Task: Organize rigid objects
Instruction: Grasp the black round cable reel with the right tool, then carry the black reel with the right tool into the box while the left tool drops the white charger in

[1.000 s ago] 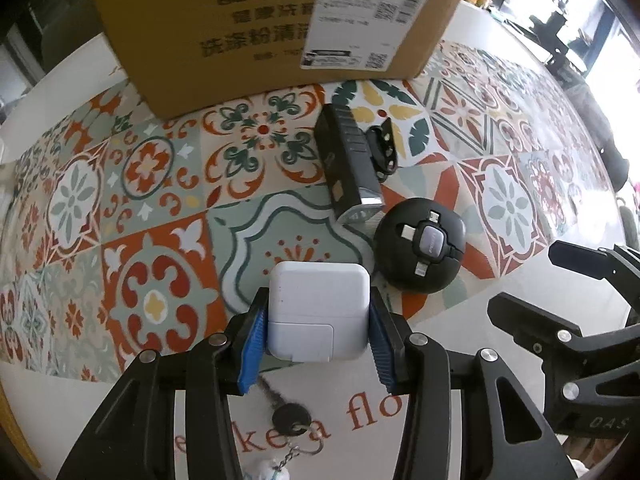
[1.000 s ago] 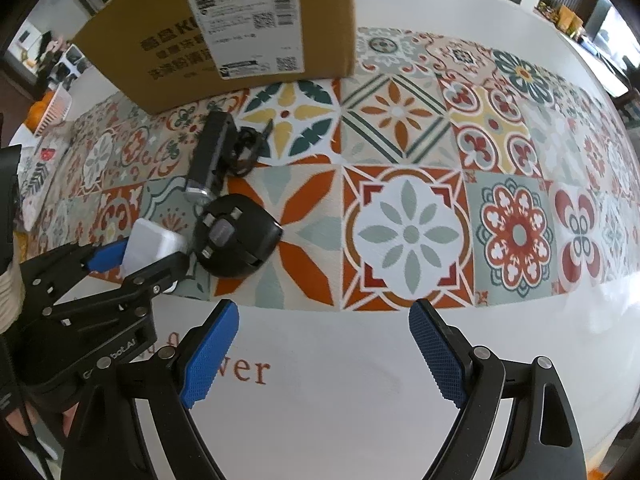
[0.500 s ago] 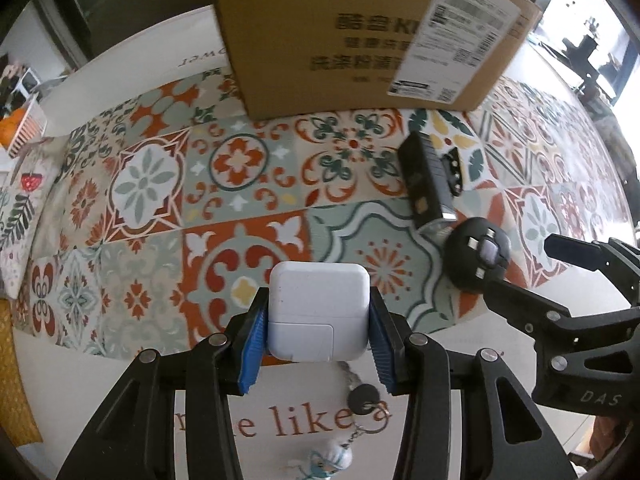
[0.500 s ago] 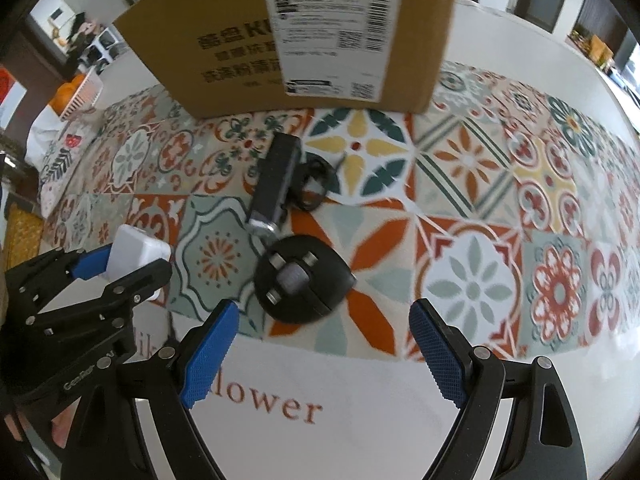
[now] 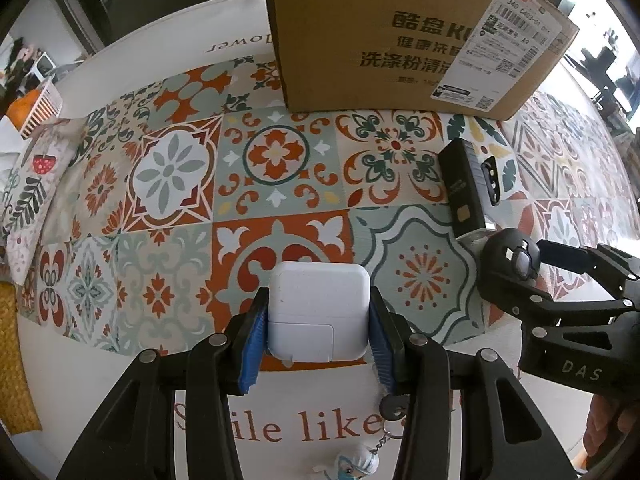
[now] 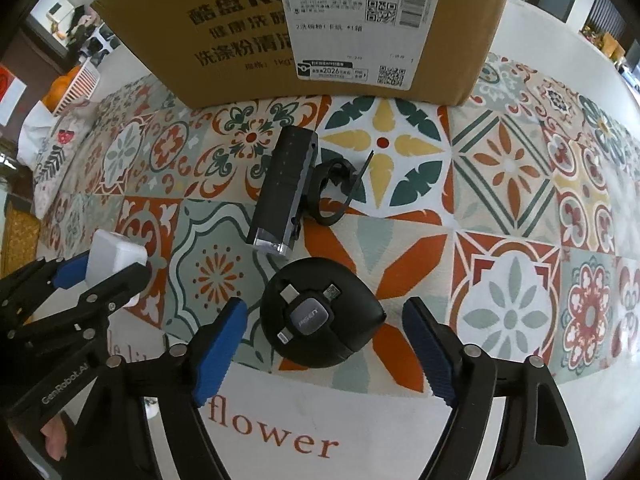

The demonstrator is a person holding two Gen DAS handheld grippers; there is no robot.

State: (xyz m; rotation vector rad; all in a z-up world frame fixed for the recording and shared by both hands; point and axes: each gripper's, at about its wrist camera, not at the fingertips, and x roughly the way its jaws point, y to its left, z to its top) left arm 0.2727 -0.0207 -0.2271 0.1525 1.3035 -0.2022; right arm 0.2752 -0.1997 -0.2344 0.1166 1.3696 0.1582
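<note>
My left gripper point(image 5: 318, 320) is shut on a white square charger point(image 5: 318, 312) and holds it above the patterned cloth; it also shows at the left of the right wrist view point(image 6: 114, 258). My right gripper point(image 6: 320, 344) is open, its blue pads either side of a round black cable reel point(image 6: 320, 318) that lies on the cloth. The reel shows partly behind the right gripper in the left wrist view point(image 5: 510, 264). A black bike light point(image 6: 286, 190) with a strap mount point(image 6: 336, 192) lies just beyond the reel.
A large cardboard box point(image 6: 320, 28) stands at the back of the tiled cloth point(image 5: 168, 176). A key ring with a small figure point(image 5: 356, 464) lies on the white border below the left gripper. A white basket with oranges point(image 5: 36, 108) sits far left.
My left gripper has carried the charger leftward and back from the other items. My right gripper has moved left and forward until its open pads flank the black cable reel.
</note>
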